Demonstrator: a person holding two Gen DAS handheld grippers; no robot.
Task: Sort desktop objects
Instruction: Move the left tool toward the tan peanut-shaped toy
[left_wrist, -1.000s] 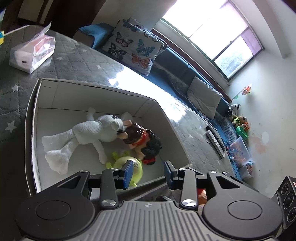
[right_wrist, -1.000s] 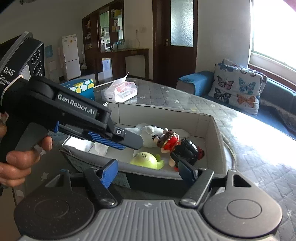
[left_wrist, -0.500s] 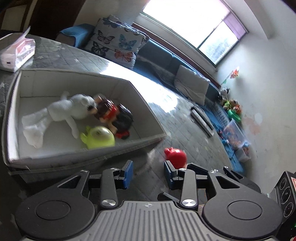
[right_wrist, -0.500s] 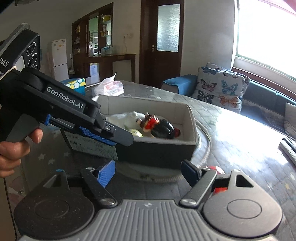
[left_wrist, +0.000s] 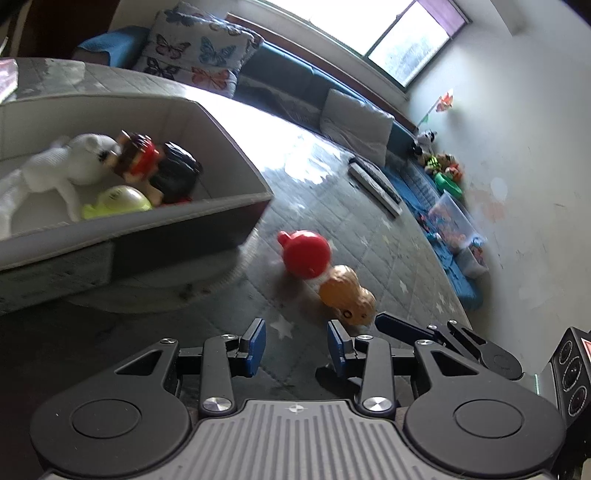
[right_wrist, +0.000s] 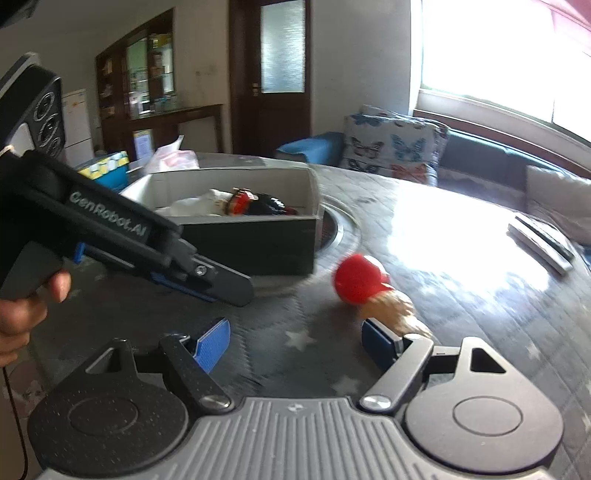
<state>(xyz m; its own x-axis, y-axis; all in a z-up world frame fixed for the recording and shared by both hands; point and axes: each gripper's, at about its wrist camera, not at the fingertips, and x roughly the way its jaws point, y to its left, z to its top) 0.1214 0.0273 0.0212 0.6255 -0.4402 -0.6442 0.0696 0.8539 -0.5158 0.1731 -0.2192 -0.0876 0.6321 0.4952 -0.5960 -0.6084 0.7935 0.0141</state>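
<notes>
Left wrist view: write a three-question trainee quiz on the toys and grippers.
1. True or false: the red toy lies inside the box.
2. Which toy touches the red toy? A) white plush B) peanut toy C) green toy
3. Fill in: the left gripper is ____ and holds nothing.

Key: 1 false; 2 B; 3 open.

Before you: left gripper (left_wrist: 295, 341), jaws apart, empty; red toy (left_wrist: 306, 253) touching tan peanut-shaped toy (left_wrist: 345, 293); box (left_wrist: 184, 236) holding white plush (left_wrist: 66, 166).
</notes>
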